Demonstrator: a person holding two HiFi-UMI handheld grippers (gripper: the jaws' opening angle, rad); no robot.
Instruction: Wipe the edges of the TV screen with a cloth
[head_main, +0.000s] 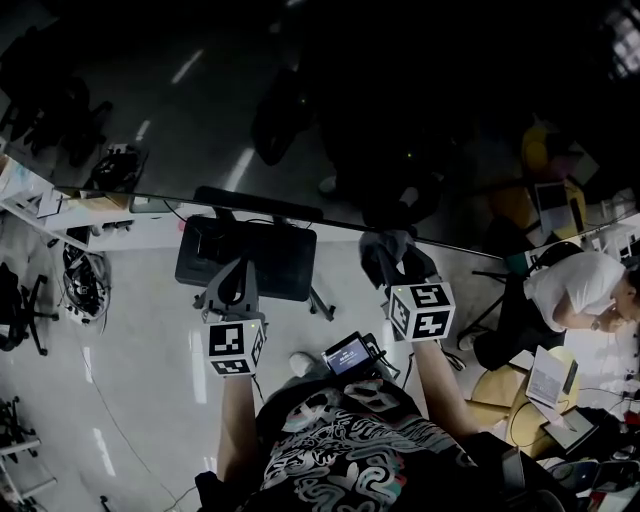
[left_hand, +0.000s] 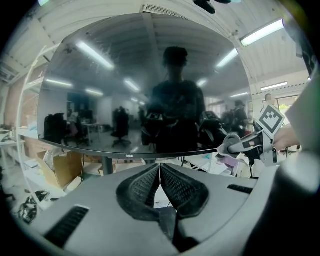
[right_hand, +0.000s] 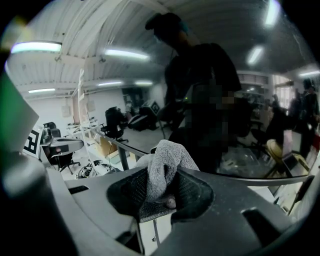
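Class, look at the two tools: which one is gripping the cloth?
The right tool: a grey cloth is pinched between its jaws, near the TV screen's lower edge. The left tool's jaws are shut together on nothing.

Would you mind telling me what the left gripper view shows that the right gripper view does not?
Only the left gripper view shows the left claw, its jaws shut on nothing, and the logo on the bottom frame of the TV. Only the right gripper view shows the right claw clamping the grey cloth between its jaws. Both show the TV's dark screen, its lower edge and the person's reflection.
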